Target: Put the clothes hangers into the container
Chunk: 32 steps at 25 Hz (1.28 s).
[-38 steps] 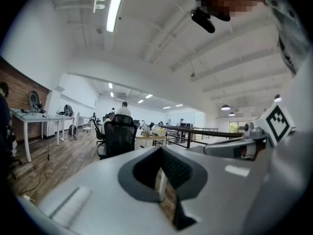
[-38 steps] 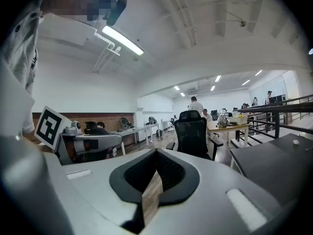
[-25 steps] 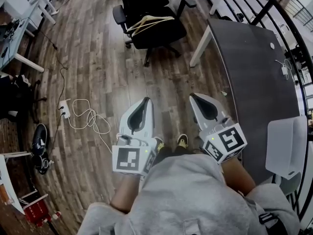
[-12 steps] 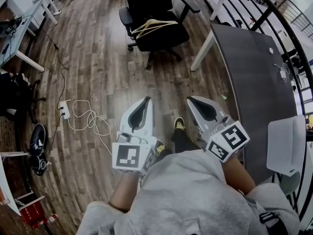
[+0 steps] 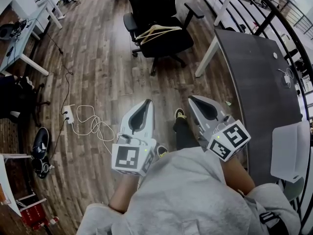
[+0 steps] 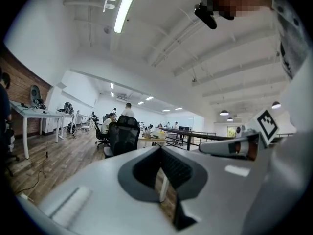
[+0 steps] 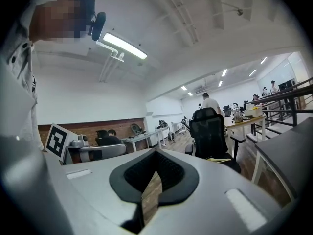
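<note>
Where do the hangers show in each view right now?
Head view: hangers on the seat of the black chair, top centre.
Left gripper view: not discernible; only the black chair, left of centre.
Right gripper view: hangers on the seat, right of centre.
Shared landmark: the black chair.

Legend: we observed a black office chair (image 5: 171, 45) near the far edge of the wooden floor (image 5: 102, 67), just beside the corner of a dark desk (image 5: 254, 87). A white power strip (image 5: 68, 114) and its looped cable (image 5: 93, 126) lay toward the floor's left edge, and a black shoe (image 5: 40, 143) lay closer to that edge.
</note>
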{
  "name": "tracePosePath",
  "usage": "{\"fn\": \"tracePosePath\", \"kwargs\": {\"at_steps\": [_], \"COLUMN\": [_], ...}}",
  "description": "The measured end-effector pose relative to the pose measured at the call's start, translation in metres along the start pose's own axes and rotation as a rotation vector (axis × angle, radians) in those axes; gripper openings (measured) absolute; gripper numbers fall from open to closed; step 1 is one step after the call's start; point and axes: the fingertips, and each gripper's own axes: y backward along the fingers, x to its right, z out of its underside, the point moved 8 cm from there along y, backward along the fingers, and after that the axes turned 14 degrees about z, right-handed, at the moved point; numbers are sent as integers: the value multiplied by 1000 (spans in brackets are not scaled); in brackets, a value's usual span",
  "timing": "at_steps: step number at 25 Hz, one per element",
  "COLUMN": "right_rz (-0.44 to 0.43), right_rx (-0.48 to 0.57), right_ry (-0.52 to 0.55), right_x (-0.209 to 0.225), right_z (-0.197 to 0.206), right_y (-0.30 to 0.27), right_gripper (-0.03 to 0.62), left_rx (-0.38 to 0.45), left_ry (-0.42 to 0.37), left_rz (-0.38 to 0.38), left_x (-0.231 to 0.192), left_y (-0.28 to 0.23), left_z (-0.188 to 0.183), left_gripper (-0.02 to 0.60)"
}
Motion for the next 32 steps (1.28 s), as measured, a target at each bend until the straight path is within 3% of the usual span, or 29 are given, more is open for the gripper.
{"fn": "tracePosePath", "kwargs": {"at_steps": [7,18,24,32], "right_rz": [2,25,37,33], "right_rx": [-5,-18,-38,-42], "right_ry": [-23,-46,-72,-126], "right_x": [34,122,174,238], "right_z": [-6,-22,-33,-48], "right_y": [-44,-150,-192,-233], "right_gripper": [-3,-2,-2,-2], "left_rx": [-29,-88,-109,-149], "left_ry": [15,21,29,28], "left_rz": [-26,-40,-9,-31], "left_x": [-25,-88,-109,-125], "left_y": [-45,-172,-246,-321], "left_z": [0,5,2,-4], "left_gripper": [9,9,9,9]}}
